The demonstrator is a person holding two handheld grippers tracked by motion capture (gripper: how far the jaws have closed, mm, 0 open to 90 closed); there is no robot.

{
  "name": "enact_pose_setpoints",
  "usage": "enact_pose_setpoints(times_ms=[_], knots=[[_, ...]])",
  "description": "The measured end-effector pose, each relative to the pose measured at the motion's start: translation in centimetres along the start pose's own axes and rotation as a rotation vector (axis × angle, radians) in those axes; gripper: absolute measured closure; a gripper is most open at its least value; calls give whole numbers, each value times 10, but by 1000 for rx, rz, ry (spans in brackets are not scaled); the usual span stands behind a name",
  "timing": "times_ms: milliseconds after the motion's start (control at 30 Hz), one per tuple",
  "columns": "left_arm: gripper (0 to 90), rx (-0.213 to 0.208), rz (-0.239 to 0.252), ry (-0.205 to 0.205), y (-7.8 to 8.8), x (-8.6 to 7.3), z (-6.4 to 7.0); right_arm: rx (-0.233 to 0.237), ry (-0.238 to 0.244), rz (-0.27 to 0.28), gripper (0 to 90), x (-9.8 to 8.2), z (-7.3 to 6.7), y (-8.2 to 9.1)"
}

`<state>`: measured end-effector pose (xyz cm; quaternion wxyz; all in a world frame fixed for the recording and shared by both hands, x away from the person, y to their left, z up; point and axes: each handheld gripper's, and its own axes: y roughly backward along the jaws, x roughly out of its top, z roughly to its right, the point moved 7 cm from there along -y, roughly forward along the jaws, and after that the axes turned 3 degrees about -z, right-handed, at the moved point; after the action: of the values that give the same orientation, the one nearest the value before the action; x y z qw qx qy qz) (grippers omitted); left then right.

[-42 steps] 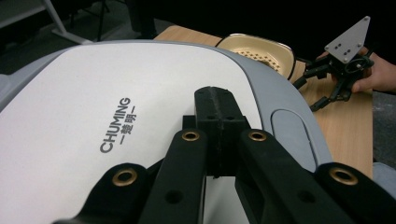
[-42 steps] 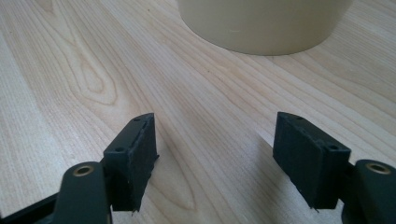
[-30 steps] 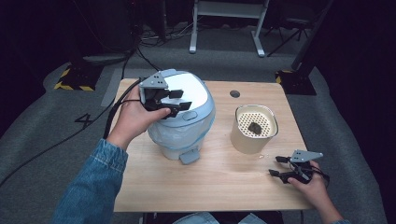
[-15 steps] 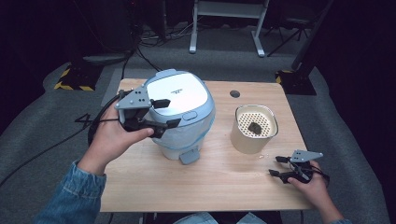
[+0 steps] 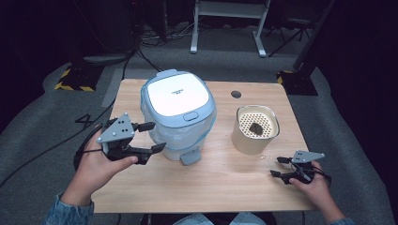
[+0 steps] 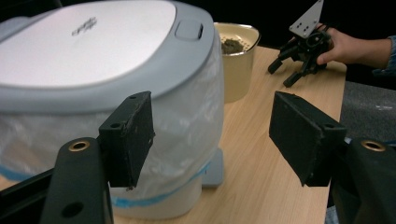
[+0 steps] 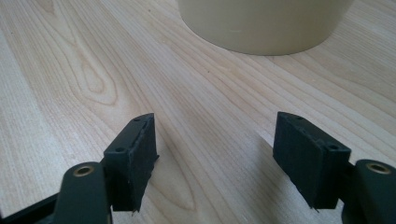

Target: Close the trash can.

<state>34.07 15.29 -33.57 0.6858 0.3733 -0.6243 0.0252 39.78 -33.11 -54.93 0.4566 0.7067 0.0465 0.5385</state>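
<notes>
On the wooden worktop [image 5: 220, 183] stands a pale blue bin [image 5: 178, 119] with a white flat lid [image 5: 176, 95], shut, and a clear plastic liner showing under the lid's rim; it sits left of centre. To its right, a little apart, stands a cream pot [image 5: 255, 129] with a perforated insert and a dark lump [image 5: 256, 127] lying on it.

The left hand-held gripper [image 5: 149, 137] is held just left of the bin, near its lower side, jaws spread wide with nothing between them; in the left gripper view the bin's liner lies just beyond one jaw, and I cannot tell whether it touches.

The right hand-held gripper [image 5: 277, 166] rests low over the worktop near the right front edge, just on the near side of the pot, jaws parted and empty, bare wood between them.
</notes>
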Motion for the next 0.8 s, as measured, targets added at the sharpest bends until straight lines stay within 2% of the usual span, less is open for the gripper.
enact_pose_setpoints(times_ms=[133,333,467,633,800], knots=[[313,32,-10,24,2,-19,-1,0,0,0,304,0,0,0],[317,52,-13,70,-3,-50,-1,0,0,0,304,0,0,0],[318,44,-14,108,-12,-73,1,1,-1,0,304,0,0,0],[327,6,-6,116,-24,-98,5,4,2,-1,304,0,1,0],[319,17,-39,136,-36,-122,2,2,4,-1,303,0,0,-1]])
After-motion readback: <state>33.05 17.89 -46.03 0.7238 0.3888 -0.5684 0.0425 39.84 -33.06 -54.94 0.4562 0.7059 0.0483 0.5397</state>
